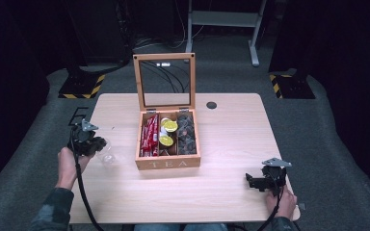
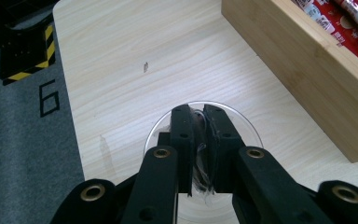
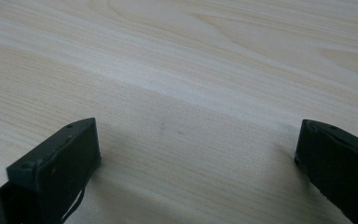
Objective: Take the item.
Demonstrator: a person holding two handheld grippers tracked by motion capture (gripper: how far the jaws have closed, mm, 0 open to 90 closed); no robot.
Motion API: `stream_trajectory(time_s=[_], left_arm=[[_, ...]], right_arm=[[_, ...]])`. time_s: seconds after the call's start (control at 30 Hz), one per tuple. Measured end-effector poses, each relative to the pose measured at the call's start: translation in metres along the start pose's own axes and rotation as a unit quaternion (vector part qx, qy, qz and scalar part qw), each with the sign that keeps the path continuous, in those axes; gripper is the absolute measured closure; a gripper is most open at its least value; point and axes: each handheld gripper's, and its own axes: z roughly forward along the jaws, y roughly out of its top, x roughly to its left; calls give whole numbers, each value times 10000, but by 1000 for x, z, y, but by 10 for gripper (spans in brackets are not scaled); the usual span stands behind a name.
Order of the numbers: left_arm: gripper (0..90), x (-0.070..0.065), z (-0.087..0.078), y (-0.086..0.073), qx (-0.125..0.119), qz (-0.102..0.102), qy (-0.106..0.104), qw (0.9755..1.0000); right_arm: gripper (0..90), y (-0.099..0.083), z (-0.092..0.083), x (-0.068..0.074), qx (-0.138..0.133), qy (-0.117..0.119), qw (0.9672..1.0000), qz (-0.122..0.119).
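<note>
left gripper (image 2: 196, 114): my jaws are pinched on the rim of a clear cup (image 2: 242, 122), right under them
right gripper (image 3: 196, 154): jaws wide apart, just bare table (image 3: 191, 56) ahead
tea box (image 2: 307, 70): off to the cup's right

Each black plastic left gripper (image 2: 196, 140) and black plastic right gripper (image 3: 196, 154) has two flat jaws, round brass-coloured screw rings, a grey three-cornered plate on top and a long black cable, and the person wears dark patterned sleeves (image 1: 53, 209).
</note>
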Motion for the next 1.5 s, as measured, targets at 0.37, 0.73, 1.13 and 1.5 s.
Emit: stream_trajectory(time_s=[0.37,0.73,1.13,1.5], left_arm=[[812,-1,4,-2,93,-33,-35,9999],[725,-1,10,-5,211,-58,-105,9997],[242,-4,-12,1,-103,-238,-189,9995],[64,-11,-40,-10,-464,-319,-167,9983]], right_arm=[[0,0,0,0,-10,-7,10000,3],[0,0,0,0,-2,-3,10000,0],[0,0,0,0,-9,-24,10000,7],[0,0,0,0,-24,-22,10000,-19]])
